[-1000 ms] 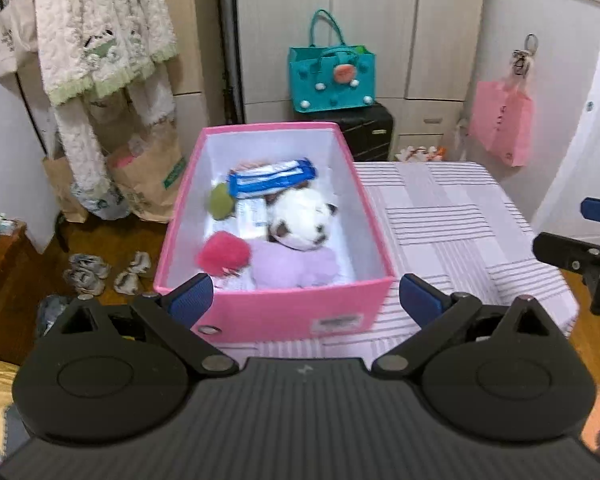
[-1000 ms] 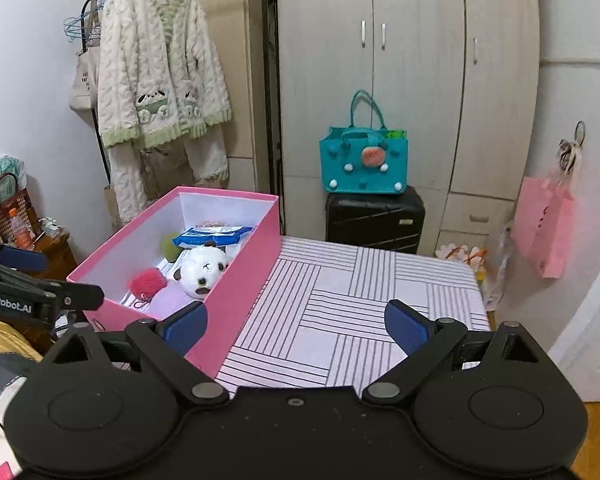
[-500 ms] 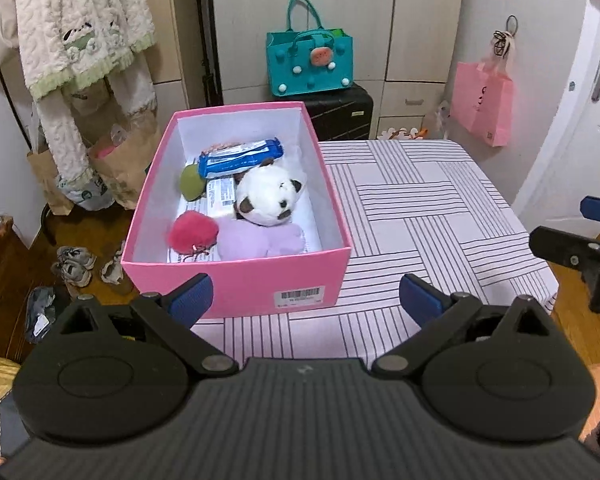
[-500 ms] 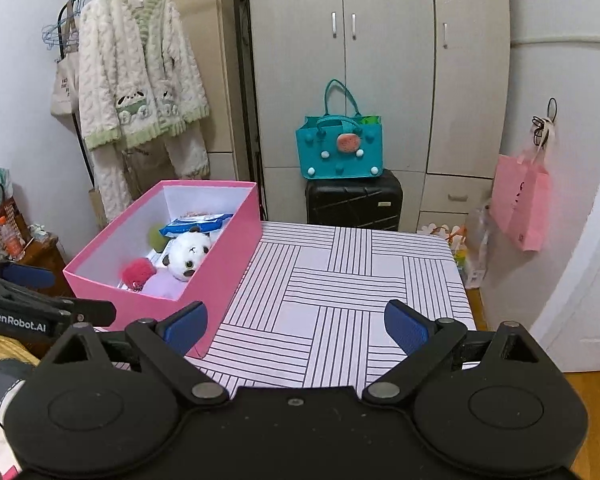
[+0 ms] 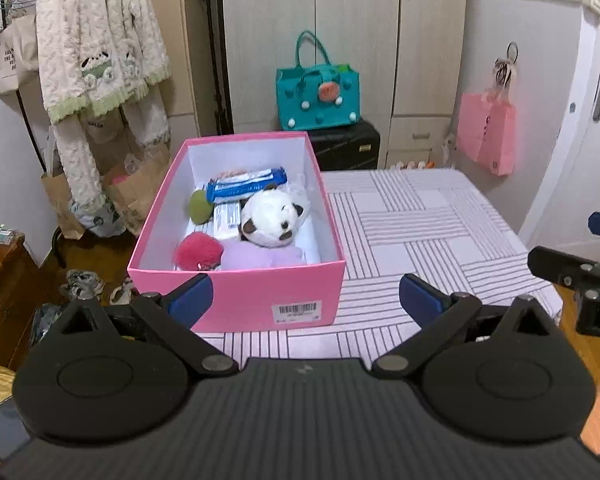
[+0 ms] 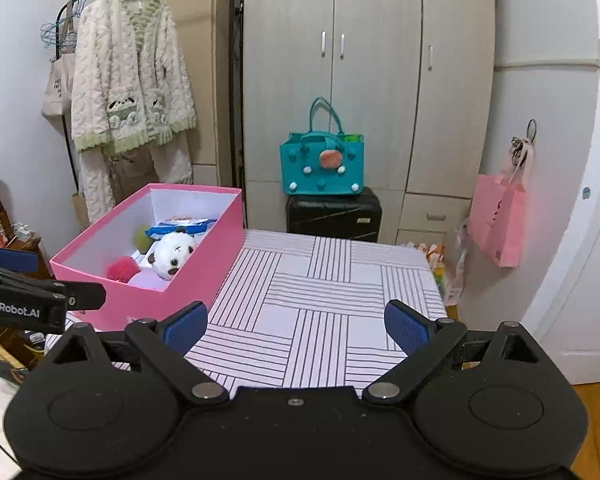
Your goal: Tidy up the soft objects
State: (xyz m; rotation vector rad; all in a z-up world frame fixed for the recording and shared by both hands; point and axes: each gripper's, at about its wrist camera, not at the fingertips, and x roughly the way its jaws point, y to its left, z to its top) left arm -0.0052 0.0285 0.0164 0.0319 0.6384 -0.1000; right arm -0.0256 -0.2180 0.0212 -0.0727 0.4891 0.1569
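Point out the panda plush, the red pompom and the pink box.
panda plush point(image 5: 270, 218): left wrist view, on its white face.
red pompom point(image 5: 198, 251): left wrist view, on its fluffy middle.
pink box point(image 5: 256, 288): left wrist view, on the near outer wall.

Box point(image 5: 236, 300): matt pink cardboard. Panda toy point(image 5: 270, 219): fuzzy plush. Counter point(image 6: 320, 312): striped cloth cover. Tongs point(image 5: 302, 298): matt black plastic, blue textured pads point(image 6: 406, 326).

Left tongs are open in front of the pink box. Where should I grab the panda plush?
Probably grip the panda plush across its round white head, coming straight down from above: it sits highest in the pink box, whose walls block the sides. The left tongs are open.
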